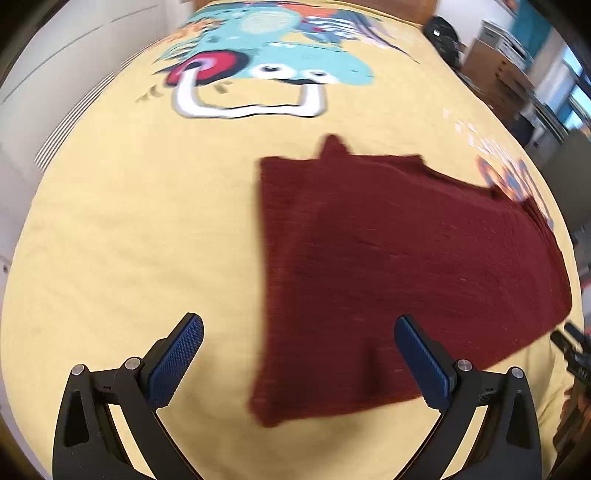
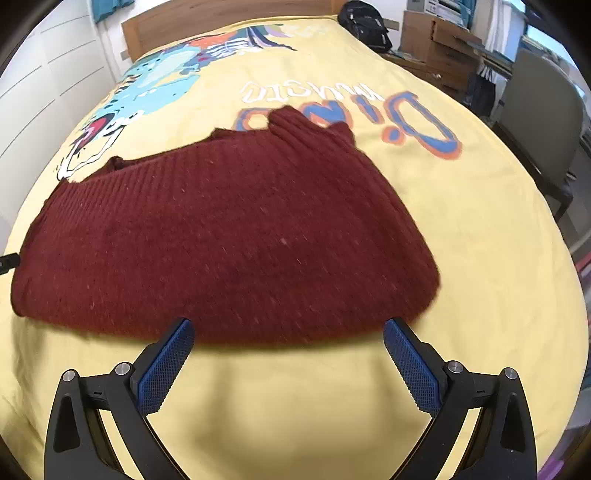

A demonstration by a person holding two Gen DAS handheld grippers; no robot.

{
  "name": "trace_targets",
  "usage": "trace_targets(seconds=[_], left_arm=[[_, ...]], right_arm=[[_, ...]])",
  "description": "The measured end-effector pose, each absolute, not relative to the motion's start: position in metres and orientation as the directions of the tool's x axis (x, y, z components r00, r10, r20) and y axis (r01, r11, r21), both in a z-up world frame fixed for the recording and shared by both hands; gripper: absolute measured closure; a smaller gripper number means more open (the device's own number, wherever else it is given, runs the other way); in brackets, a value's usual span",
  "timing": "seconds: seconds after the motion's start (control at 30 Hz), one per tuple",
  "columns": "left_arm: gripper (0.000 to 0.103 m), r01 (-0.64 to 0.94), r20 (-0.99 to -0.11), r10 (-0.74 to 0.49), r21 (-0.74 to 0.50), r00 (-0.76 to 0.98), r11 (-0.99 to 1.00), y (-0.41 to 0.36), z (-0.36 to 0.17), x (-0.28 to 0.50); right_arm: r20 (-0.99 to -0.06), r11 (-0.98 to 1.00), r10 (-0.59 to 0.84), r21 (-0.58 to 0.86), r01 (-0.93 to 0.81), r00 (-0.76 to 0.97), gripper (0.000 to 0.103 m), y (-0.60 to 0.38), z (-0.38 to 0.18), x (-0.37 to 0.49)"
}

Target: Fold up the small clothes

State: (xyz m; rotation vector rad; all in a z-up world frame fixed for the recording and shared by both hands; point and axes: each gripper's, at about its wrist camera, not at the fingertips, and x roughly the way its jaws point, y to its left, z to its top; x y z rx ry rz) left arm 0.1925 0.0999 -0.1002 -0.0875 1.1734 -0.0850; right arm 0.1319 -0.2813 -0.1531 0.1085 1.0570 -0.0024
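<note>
Bed with yellow cover fills both views. Dino cartoon print sits top centre in the left wrist view; "Dino" lettering sits upper right of centre in the right wrist view. Wooden headboard runs along the top edge there, white panelled wall at upper left. Black backpack at the top, right of centre, beside the bed's far corner. Cardboard boxes and shelving at upper right, grey chair at the right edge. Nothing lies on the cover between the grippers and the garment.

Dark red ribbed knit sweater lies folded flat on the cover. In the right wrist view it fills the centre, long axis running left to right across the frame, neck bump at the upper edge overlapping the lettering, near folded edge low in frame. In the left wrist view the sweater sits right of centre, its straight left edge running top to bottom; image is motion-blurred.

Left gripper: jaws wide apart, nothing clamped, sweater's lower corner seen between the blue pads. Right gripper: jaws wide apart, nothing held, tips at the sweater's near edge; contact unclear.

No containers visible apart from the boxes; contents not readable.
</note>
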Motion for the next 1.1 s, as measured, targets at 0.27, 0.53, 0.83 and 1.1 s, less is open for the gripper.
trace_targets(seconds=[0.27, 0.53, 0.83, 1.1], left_arm=[[0.001, -0.041, -0.940, -0.199, -0.218, 0.278, 0.975, 0.106, -0.145, 0.201], [0.004, -0.030, -0.938, -0.235, -0.250, 0.256, 0.968, 0.086, -0.158, 0.208], [0.078, 0.049, -0.930, -0.286, -0.283, 0.231, 0.958, 0.052, -0.130, 0.214], [0.079, 0.153, -0.904, -0.316, -0.283, 0.287, 0.947, -0.013, -0.056, 0.227]], right_arm=[[-0.890, 0.981, 0.087, 0.154, 0.117, 0.448, 0.001, -0.305, -0.166, 0.115], [-0.901, 0.976, 0.067, 0.148, 0.159, 0.428, 0.001, -0.321, -0.173, 0.109], [-0.904, 0.971, 0.072, 0.161, 0.179, 0.422, 0.001, -0.332, -0.172, 0.103], [-0.884, 0.963, 0.085, 0.191, 0.190, 0.459, 0.001, -0.346, -0.154, 0.102]])
